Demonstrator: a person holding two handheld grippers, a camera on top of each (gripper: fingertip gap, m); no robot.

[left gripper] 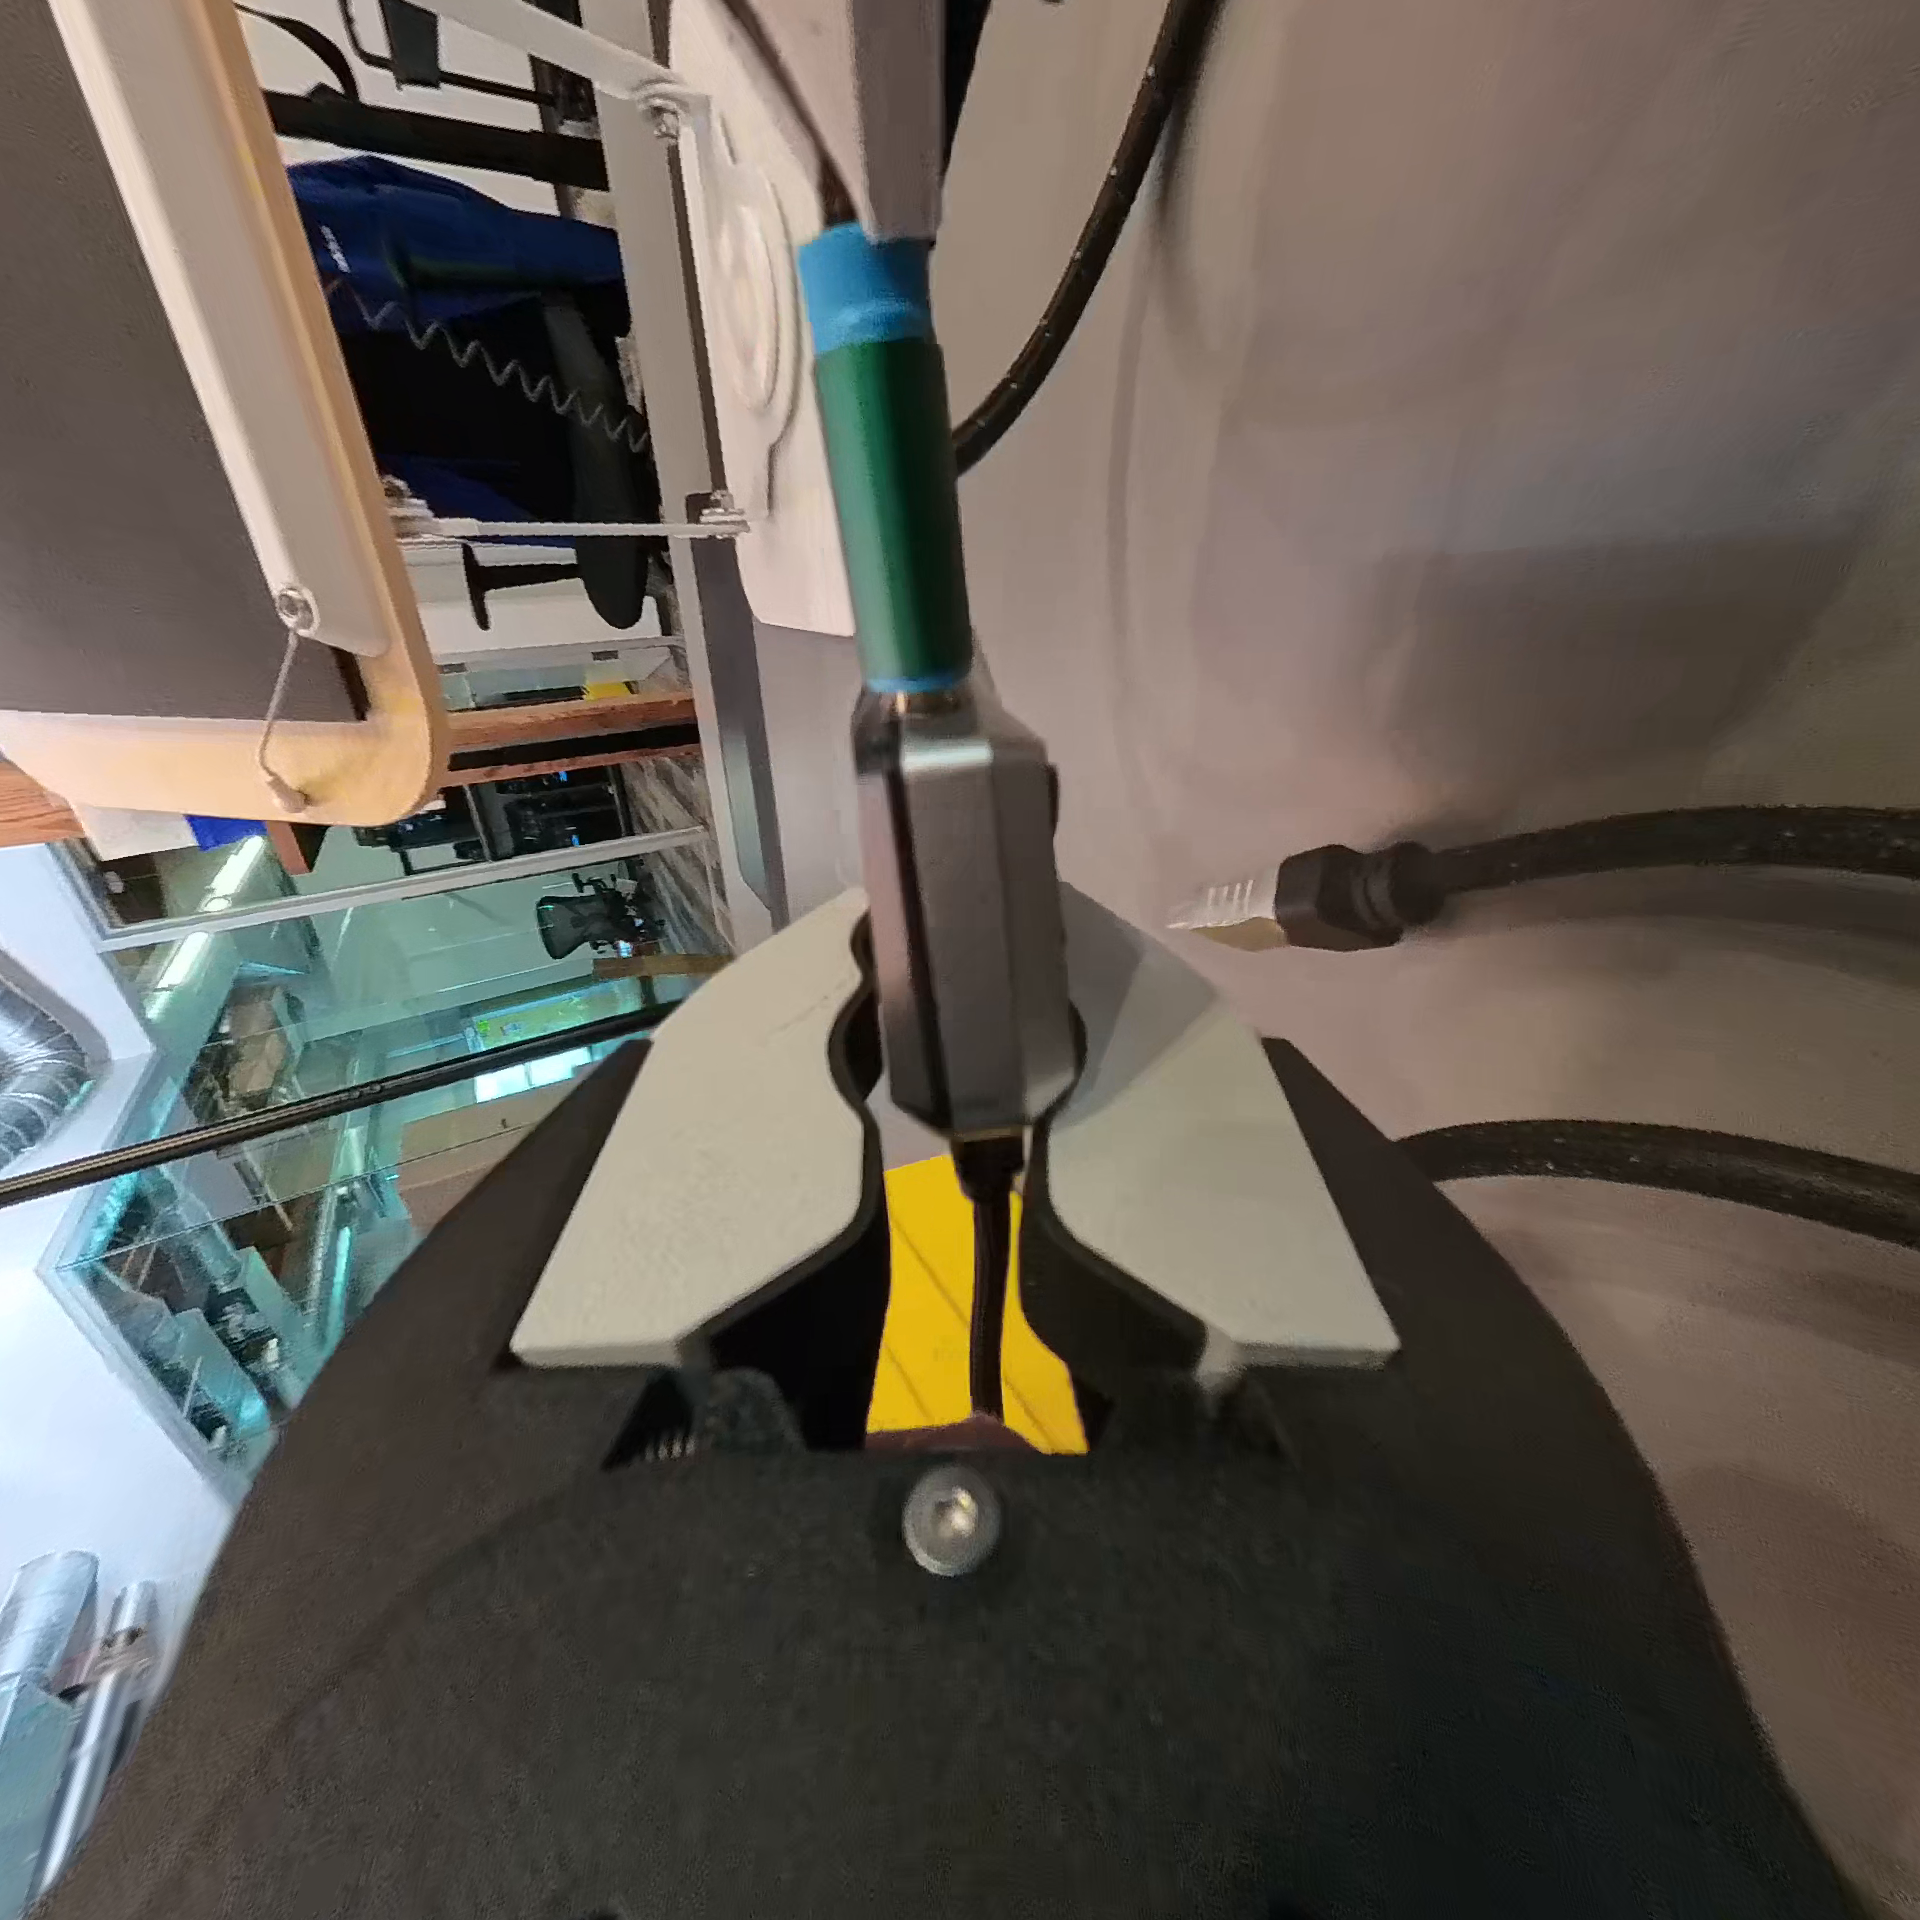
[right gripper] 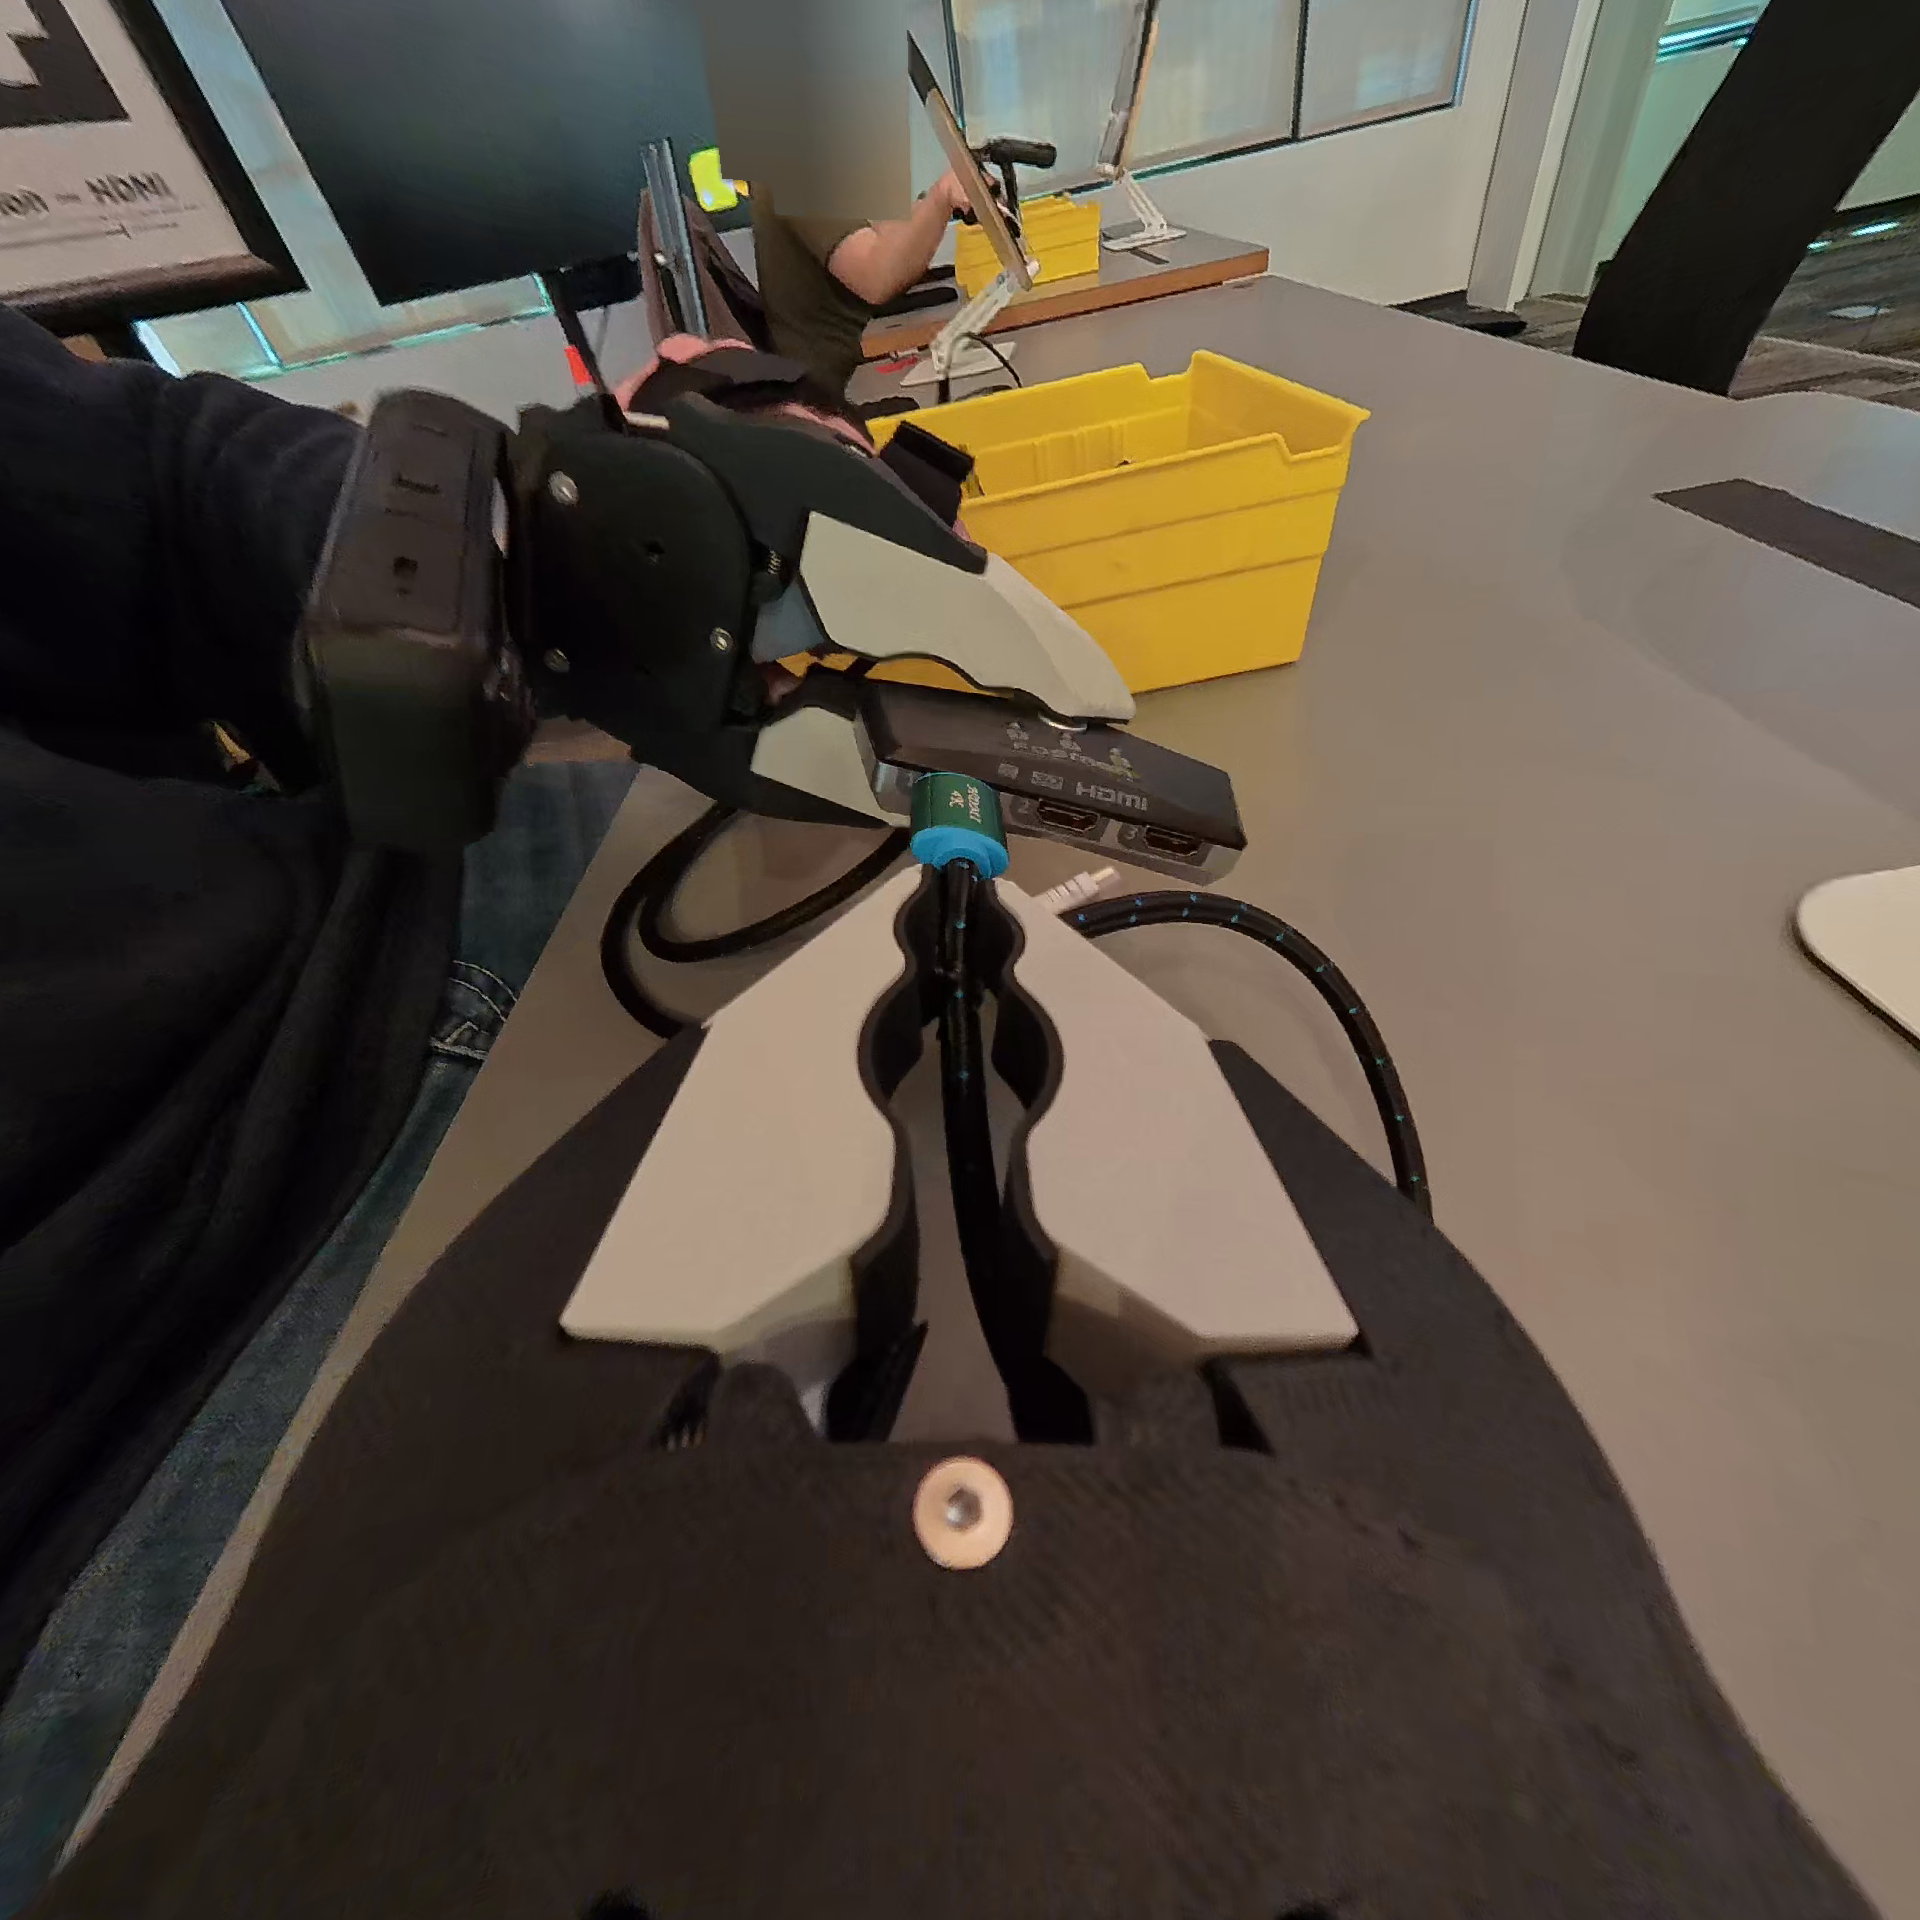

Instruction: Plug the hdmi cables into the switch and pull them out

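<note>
Your left gripper [right gripper: 1039, 727] is pinching the switch [right gripper: 1081, 784] above the counter [right gripper: 1558, 831]. Your right gripper [right gripper: 961, 914] is squeezing the braided cable [right gripper: 961, 1039] behind its green plug [right gripper: 951, 816], seated in the switch's port.

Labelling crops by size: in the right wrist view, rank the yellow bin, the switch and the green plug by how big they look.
1. yellow bin
2. switch
3. green plug
The bin is farther off, yet looks largest.
</note>
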